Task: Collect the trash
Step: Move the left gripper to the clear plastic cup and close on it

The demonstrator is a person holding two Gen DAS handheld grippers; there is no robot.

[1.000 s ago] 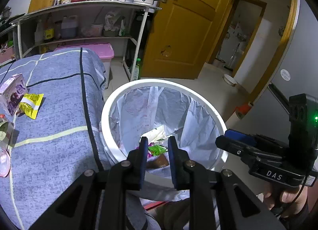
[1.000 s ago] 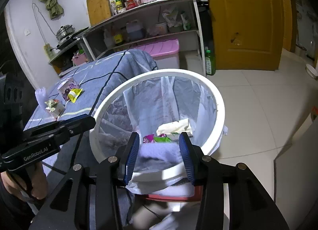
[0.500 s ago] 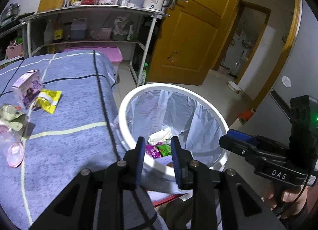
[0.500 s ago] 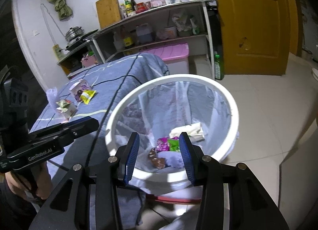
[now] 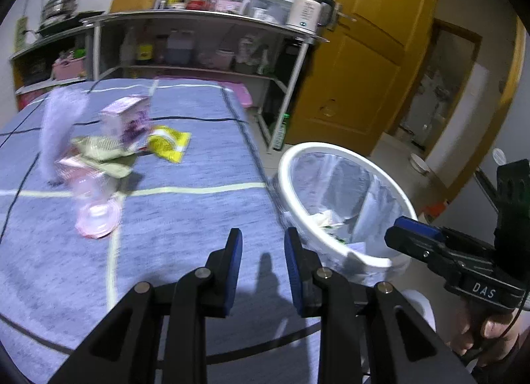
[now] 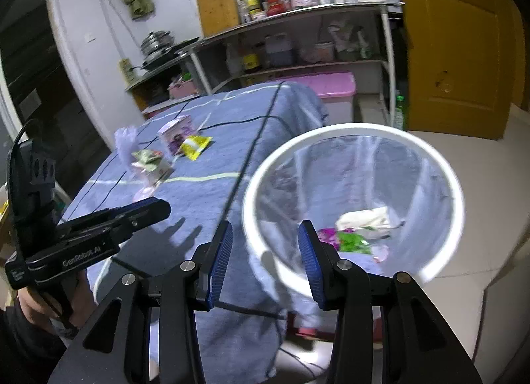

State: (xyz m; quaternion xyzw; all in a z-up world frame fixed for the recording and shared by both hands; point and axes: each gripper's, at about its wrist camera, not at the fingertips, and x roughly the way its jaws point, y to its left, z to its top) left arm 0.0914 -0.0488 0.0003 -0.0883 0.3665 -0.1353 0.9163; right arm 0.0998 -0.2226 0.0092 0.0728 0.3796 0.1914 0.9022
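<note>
The left gripper has swung from over the bin to above the table's near edge, jaws parted, empty. The right gripper, likewise agape, straddles the bin's rim. Wrappers lie toward the table's far-left corner.

My left camera smears the litter pile near the table's far left edge; I can't separate the wrappers or read the purple carton. The pink lid is a soft blob. The bin's near rim blurs, and my right gripper covers part of it. Shelf bottles are too small to read.
</note>
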